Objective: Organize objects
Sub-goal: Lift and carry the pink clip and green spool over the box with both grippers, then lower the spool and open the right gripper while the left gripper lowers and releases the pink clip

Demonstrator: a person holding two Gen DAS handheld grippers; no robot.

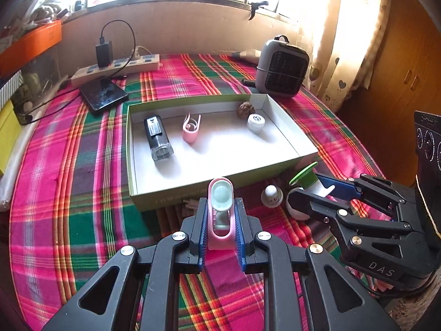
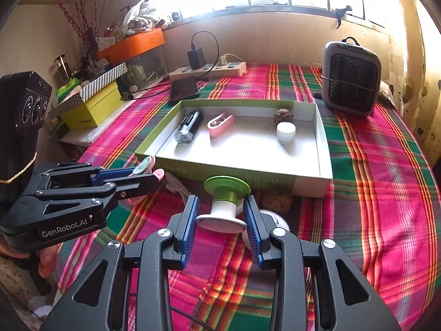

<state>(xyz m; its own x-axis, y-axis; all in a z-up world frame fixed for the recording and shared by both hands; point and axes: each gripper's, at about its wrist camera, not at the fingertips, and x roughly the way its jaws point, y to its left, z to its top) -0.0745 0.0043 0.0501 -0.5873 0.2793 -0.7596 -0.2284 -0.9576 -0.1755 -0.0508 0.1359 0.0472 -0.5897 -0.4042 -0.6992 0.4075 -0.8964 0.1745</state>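
Up front, the left gripper (image 1: 220, 218) pinched one pink holder with a pale green piece (image 1: 220, 209) upright between its fingers, while the right gripper (image 2: 222, 215) pinched one green-and-white spool-shaped piece (image 2: 224, 204) by its white base, both held just short of the box's near wall. Beyond them, the single open box (image 1: 132, 149) on the plaid tabletop (image 1: 69, 193) held four things: one black lighter-like item (image 1: 157, 138), one pink clip (image 1: 191, 128), one white cap (image 1: 255, 122), one brown walnut (image 1: 246, 108).
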